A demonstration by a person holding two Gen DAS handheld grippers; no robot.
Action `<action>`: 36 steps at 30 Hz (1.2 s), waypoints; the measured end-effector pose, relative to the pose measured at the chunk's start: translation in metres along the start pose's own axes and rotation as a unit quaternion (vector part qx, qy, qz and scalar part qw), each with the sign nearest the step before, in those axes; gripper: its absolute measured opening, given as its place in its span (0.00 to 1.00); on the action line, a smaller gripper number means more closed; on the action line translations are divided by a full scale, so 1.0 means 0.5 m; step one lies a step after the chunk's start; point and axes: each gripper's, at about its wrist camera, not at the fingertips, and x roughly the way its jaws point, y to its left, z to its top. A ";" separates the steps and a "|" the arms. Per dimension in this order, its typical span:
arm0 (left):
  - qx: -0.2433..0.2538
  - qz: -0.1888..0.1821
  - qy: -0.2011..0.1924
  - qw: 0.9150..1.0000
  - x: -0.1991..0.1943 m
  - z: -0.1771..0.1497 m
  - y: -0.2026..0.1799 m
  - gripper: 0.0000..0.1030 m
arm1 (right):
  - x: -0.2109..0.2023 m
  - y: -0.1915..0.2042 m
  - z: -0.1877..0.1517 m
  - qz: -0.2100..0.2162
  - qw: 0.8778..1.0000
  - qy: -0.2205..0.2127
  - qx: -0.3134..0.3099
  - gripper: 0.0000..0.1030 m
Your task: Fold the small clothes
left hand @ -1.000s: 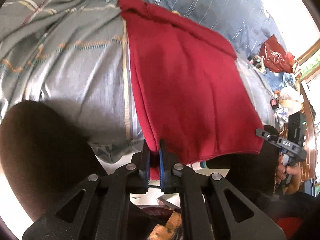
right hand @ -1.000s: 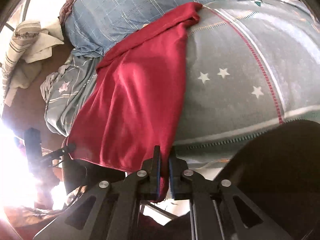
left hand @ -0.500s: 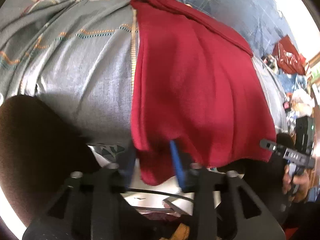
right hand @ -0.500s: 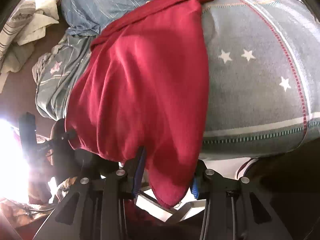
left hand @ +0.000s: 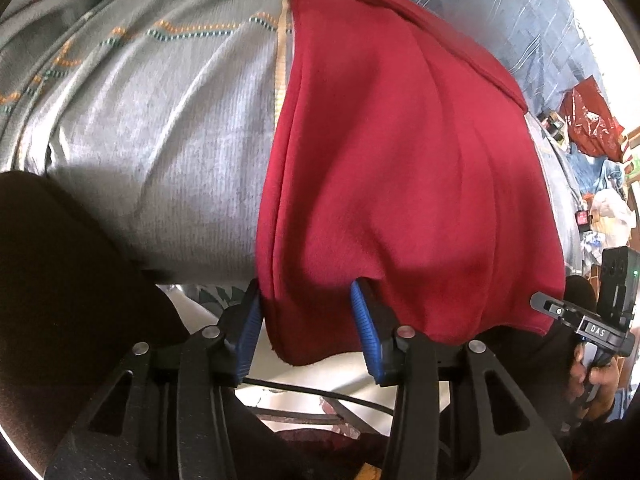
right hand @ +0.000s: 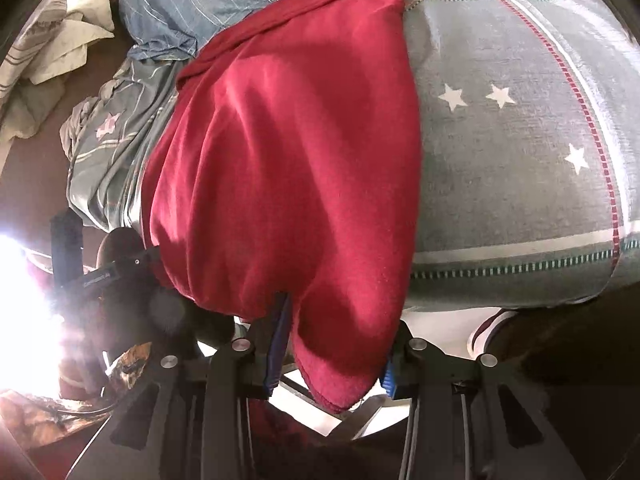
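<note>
A dark red garment (left hand: 400,180) lies flat on the grey patterned bedcover (left hand: 160,140), and its near edge hangs over the side of the bed. My left gripper (left hand: 306,300) is at the garment's near left corner. Its jaws are opening, and the corner hangs loose between the blue pads (left hand: 366,332). In the right wrist view the red garment (right hand: 288,160) droops over my right gripper (right hand: 340,320), which is open. The near right corner dangles between its fingers, and the cloth hides the right fingertip. Each view shows the other gripper at the garment's far corner.
A blue striped sheet (left hand: 500,8) lies bunched beyond the garment. A red bag (left hand: 592,124) and clutter sit at the far right, and pale cloths (right hand: 52,60) lie on the brown floor. A dark rounded shape (left hand: 60,300) fills the near left. The star-printed bedcover (right hand: 520,160) extends right.
Both grippers were shut on the garment's near corners and have opened. The corners now hang loose between the pads. Both grippers have come lower and closer to the bed edge.
</note>
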 end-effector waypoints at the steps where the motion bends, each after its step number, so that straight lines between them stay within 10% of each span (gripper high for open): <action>1: -0.002 -0.002 0.005 1.000 0.003 0.000 0.004 0.45 | 0.000 0.000 0.000 0.000 1.000 0.001 0.001 0.39; 13: 0.000 -0.013 0.042 0.999 0.043 0.003 0.004 0.53 | 0.005 -0.013 0.010 0.005 1.000 0.004 0.008 0.39; 24: 0.038 0.016 0.031 0.999 0.029 -0.008 -0.013 0.15 | 0.012 0.013 0.005 -0.009 0.999 0.014 -0.029 0.24; 36: 0.042 -0.039 0.000 0.998 -0.073 -0.010 -0.021 0.06 | -0.065 0.057 0.019 0.046 0.996 -0.034 -0.072 0.14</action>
